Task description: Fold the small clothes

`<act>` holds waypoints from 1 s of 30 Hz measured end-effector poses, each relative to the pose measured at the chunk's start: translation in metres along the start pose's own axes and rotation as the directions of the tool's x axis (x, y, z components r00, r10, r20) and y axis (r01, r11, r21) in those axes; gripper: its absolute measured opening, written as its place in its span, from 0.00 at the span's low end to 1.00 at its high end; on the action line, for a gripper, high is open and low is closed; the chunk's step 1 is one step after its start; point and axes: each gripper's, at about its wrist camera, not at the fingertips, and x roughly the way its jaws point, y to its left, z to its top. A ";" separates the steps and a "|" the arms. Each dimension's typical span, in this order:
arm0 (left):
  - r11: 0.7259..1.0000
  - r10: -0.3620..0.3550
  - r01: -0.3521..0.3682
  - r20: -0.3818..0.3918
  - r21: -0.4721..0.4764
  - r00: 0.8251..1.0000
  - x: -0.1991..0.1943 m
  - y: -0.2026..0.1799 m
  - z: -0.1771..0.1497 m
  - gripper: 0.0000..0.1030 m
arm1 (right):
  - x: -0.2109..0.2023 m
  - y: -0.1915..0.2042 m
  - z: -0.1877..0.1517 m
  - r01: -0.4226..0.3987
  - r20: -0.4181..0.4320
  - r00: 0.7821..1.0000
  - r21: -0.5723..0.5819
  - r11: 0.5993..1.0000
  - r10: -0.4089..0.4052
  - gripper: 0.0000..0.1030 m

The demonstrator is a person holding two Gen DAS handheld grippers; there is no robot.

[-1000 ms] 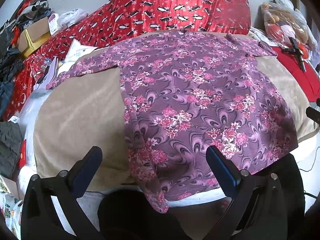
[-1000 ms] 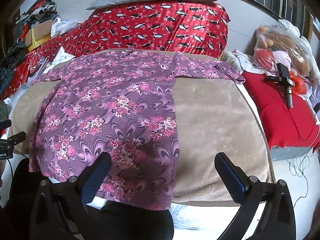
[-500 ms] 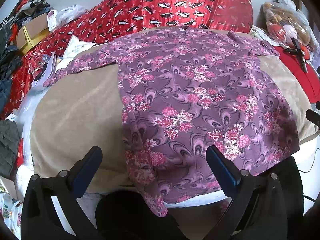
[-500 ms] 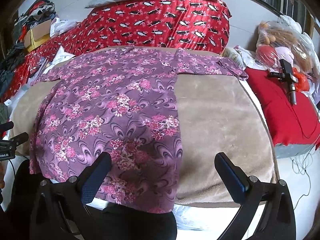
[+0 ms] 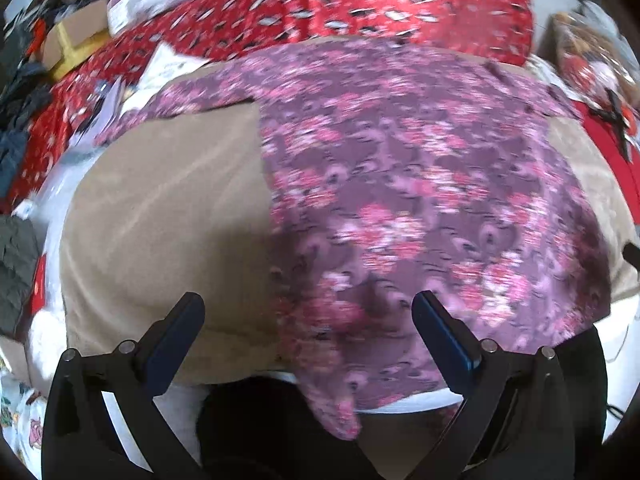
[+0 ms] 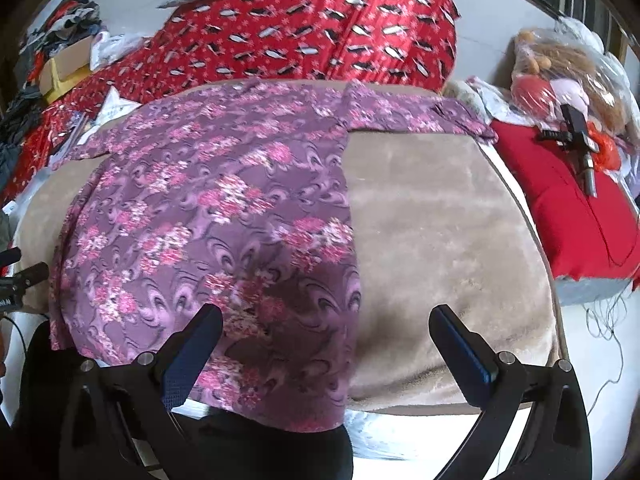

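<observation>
Item: one purple floral short-sleeved shirt of thin woven cloth (image 5: 400,184), spread flat and unfolded on a beige plush-covered tabletop (image 5: 168,208), collar toward the far edge, both sleeves stretched sideways along that edge, hem hanging over the near edge. Left tool (image 5: 308,316): spread wide, empty, poised above the near edge over the shirt's left hem corner, one finger over bare plush, the other over cloth. Right tool (image 6: 326,330): likewise spread wide, empty, straddling the shirt's right side seam near the near edge. Surroundings: red patterned quilt (image 6: 312,36) heaped beyond the far edge; red cushion (image 6: 572,208) off the right edge; clear plastic bag of soft toys (image 6: 568,76) behind it. Step in hand, by judgement: approach to the hem for a first fold; nothing folded yet. Next move calls for each tool to descend onto its hem corner and close on the cloth edge alone, not the plush beneath.
</observation>
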 end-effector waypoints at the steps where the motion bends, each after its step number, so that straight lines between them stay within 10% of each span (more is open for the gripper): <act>1: 1.000 0.015 -0.015 -0.016 -0.019 1.000 0.005 0.008 0.000 1.00 | 0.003 -0.003 -0.001 0.004 -0.011 1.000 0.007 1.000 -0.004 1.00; 5: 0.996 0.064 -0.071 -0.115 -0.050 0.991 0.023 0.024 -0.006 1.00 | 0.022 -0.013 -0.010 0.011 -0.079 0.997 0.038 0.999 -0.008 0.99; 9: 0.996 -0.037 0.021 -0.189 -0.086 0.981 0.042 0.021 -0.014 0.99 | 0.040 -0.015 -0.019 -0.042 -0.159 0.986 0.078 0.996 0.054 0.94; 12: 0.993 -0.101 0.083 -0.260 -0.079 0.960 0.047 0.012 -0.022 0.58 | 0.047 -0.008 -0.025 -0.123 -0.201 0.970 0.084 0.989 0.138 0.73; 13: 0.993 -0.110 0.093 -0.281 -0.076 0.953 0.048 0.010 -0.024 0.29 | 0.047 -0.005 -0.026 -0.132 -0.208 0.968 0.069 0.989 0.144 0.53; 14: 0.994 -0.103 0.085 -0.296 -0.073 0.949 0.050 0.009 -0.024 0.19 | 0.047 -0.001 -0.028 -0.135 -0.211 0.967 0.044 0.990 0.141 0.25; 16: 0.996 -0.082 0.063 -0.303 -0.071 0.949 0.046 0.013 -0.024 0.07 | 0.045 0.003 -0.029 -0.148 -0.206 0.967 0.008 0.989 0.146 0.04; 23: 0.958 -0.208 0.140 -0.272 -0.248 0.940 0.015 0.075 -0.016 0.04 | -0.026 -0.024 -0.016 -0.312 -0.025 0.949 0.068 0.948 0.314 0.04; 30: 0.968 -0.163 0.071 -0.391 -0.240 0.906 0.048 0.078 -0.044 0.05 | 0.002 -0.039 -0.051 -0.253 -0.154 0.949 0.142 0.957 0.274 0.03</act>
